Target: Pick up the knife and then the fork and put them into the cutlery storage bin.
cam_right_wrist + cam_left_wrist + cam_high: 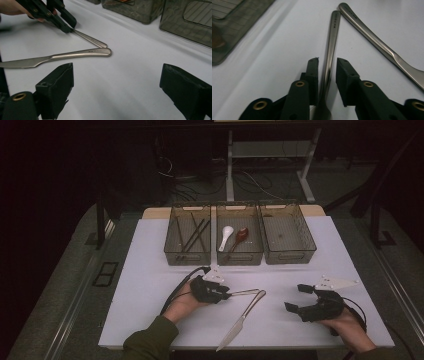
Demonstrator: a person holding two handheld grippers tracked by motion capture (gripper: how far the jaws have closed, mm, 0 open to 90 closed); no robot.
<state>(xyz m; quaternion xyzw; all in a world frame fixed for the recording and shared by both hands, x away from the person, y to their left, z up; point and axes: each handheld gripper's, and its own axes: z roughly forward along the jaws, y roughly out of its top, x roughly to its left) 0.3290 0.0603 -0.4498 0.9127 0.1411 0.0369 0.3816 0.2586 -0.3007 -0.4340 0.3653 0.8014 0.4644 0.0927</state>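
A white table (150,270) is seen in the middle of the high view, with a dark floor and cables beyond its far edge. 3 grey bins are lined up along the far part: the left bin (188,251) holds dark sticks, possibly chopsticks; the middle bin (239,255) holds a white spoon (226,236) and a brown spoon (240,237); the right bin (287,252) looks bare.

Wide open surface is left in front of the bins and at the left and right edges. A knife (242,318) lies slanted in the lower centre, its tip near the front edge. A second metal utensil (331,42) lies beside it, the 2 handle ends nearly meeting.

The left gripper (327,72) is set around this utensil's handle, its jaws close on either side, but contact cannot be told. The right gripper (116,87) is held spread wide over bare table at the lower right.
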